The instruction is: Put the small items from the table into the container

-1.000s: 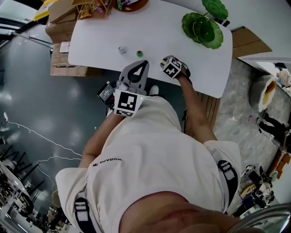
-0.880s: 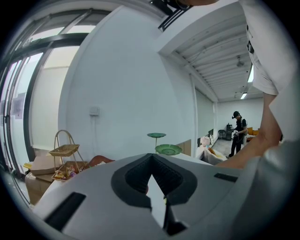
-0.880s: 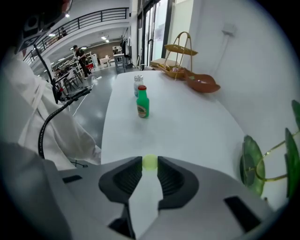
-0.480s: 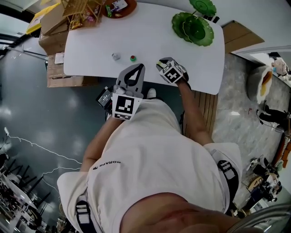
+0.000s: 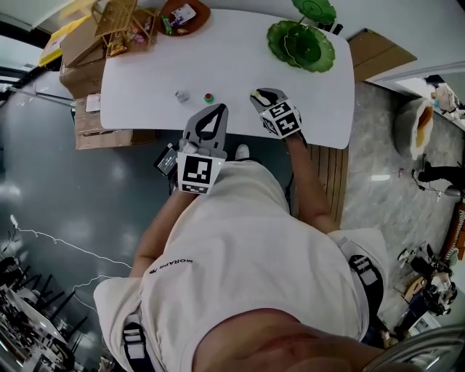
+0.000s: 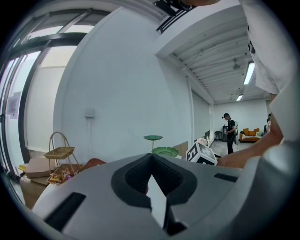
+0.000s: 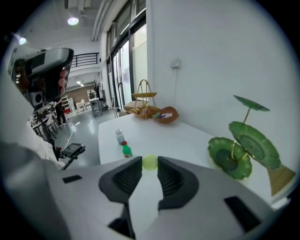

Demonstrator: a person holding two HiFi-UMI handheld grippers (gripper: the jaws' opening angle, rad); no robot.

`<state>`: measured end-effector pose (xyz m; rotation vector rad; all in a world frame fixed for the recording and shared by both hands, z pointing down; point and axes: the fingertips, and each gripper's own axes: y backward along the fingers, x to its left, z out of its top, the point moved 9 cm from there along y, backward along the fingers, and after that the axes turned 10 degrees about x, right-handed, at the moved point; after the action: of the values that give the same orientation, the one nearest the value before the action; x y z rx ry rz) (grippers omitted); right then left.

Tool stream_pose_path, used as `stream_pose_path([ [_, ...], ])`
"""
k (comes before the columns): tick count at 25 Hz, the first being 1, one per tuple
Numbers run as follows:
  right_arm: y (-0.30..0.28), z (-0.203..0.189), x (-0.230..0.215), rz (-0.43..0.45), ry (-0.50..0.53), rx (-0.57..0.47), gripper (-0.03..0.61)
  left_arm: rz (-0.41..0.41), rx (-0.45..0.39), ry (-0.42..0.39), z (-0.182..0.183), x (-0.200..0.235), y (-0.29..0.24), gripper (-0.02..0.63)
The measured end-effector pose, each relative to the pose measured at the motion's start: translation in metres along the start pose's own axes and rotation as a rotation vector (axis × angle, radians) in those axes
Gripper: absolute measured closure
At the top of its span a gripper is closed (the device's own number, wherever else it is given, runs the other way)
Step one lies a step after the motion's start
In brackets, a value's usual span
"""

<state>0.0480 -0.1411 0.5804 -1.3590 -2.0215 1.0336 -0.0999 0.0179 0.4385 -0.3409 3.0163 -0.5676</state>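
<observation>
your right gripper (image 7: pixel 149 165) has come up off the white table (image 5: pixel 240 62) in the last second. its jaws stand a narrow gap apart, clamped on a small yellow-green ball (image 7: pixel 150 161) at their tips. so the pick looks done, and the carry is the step in hand. your left gripper (image 6: pixel 151 158) has not shifted. its jaws are closed together with nothing between them, at the near table edge. two small items lie side by side on the table: a little clear bottle (image 5: pixel 181 95) and a green bottle with a red cap (image 5: pixel 208 97). the green leaf-shaped dish (image 5: pixel 300 45) is probably your container, well apart from the ball, though a brown bowl (image 5: pixel 185 14) sits at the far edge too.
</observation>
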Motion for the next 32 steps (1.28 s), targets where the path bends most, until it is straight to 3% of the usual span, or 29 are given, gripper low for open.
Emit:
stream_pose_path([
  [9,0.023,0.003,-0.018,-0.083,-0.158,-0.185,0.466,-0.007,0.006,0.012,0.0,-0.003,-0.002,0.611],
  [14,0.038,0.001,-0.032,-0.155,-0.28,-0.349,0.466,-0.012,0.003,0.006,-0.001,-0.006,-0.003,0.611],
  [28,0.062,-0.009,-0.063,-0.343,-0.408,-0.452,0.466,0.009,-0.011,-0.003,0.002,-0.009,-0.002,0.611],
  [32,0.066,-0.006,-0.072,-0.395,-0.396,-0.455,0.466,0.011,-0.01,-0.009,0.001,-0.008,-0.002,0.611],
])
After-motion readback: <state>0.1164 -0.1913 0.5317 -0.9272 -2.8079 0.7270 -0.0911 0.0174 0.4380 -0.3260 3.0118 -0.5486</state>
